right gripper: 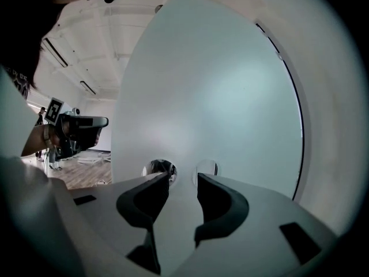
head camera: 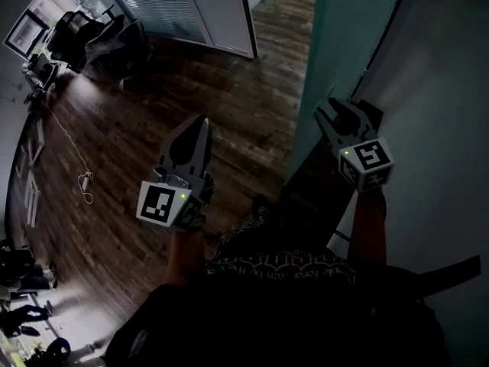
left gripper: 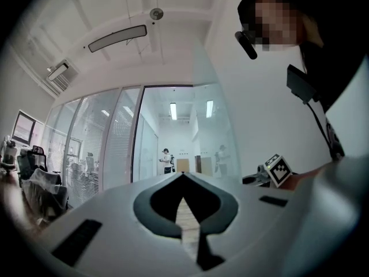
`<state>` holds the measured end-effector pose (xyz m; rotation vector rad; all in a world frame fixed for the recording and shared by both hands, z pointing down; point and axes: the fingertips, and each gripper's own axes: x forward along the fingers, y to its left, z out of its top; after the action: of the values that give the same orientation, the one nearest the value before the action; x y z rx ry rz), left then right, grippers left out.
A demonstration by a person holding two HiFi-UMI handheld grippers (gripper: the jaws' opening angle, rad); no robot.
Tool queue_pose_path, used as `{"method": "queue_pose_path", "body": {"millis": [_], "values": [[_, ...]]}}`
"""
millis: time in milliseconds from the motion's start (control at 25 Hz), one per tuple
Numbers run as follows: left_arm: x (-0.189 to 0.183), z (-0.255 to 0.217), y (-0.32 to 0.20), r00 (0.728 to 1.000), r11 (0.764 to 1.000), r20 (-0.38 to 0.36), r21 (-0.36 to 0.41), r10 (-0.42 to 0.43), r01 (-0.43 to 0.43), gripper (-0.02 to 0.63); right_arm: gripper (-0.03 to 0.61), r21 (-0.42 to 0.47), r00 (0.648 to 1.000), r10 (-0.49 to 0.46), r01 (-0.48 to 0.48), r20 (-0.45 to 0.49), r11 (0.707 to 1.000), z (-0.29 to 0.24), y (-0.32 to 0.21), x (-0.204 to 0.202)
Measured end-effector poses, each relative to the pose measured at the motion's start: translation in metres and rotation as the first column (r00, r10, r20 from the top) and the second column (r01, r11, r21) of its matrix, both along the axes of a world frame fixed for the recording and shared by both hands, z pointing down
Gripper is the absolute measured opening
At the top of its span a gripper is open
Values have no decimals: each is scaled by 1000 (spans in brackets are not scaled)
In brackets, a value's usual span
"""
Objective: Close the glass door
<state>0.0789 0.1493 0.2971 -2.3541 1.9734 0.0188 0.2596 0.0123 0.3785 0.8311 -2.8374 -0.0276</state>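
Note:
The glass door (head camera: pixel 340 37) is a tall frosted, teal-tinted panel standing ahead on the right, and it fills most of the right gripper view (right gripper: pixel 213 91). Two round fittings (right gripper: pixel 161 169) are set low in it. My right gripper (right gripper: pixel 183 176) is open, with nothing between its fingers, and its tips are just short of those fittings. In the head view the right gripper (head camera: pixel 338 113) is up against the door's near edge. My left gripper (head camera: pixel 199 125) hangs over the wood floor left of the door. Its jaws meet at the tip, so the left gripper (left gripper: pixel 183 175) is shut and empty.
A white wall (head camera: pixel 451 90) runs along the right, behind the door. Glass partitions with blinds (head camera: pixel 191 6) close off the far side. Covered office chairs (head camera: pixel 99 37) stand far left, and a white cable (head camera: pixel 82 180) lies on the dark wood floor. Distant people (left gripper: pixel 166 159) stand behind the glass.

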Motion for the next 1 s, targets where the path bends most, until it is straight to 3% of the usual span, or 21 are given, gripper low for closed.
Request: {"method": "queue_pose_path", "body": {"millis": [320, 680, 1000], "values": [[-25, -4, -22, 1000, 1000, -7, 18, -13, 13, 2, 133, -7, 1000, -8, 8, -19, 1000, 0, -19, -36], [-59, 8, -40, 999, 1000, -22, 2, -30, 30, 2, 115, -66, 995, 102, -101, 14, 993, 6, -40, -67], [-99, 13, -50, 998, 998, -41, 9, -57, 58, 2, 115, -53, 991, 136, -135, 12, 989, 8, -56, -104]]}}
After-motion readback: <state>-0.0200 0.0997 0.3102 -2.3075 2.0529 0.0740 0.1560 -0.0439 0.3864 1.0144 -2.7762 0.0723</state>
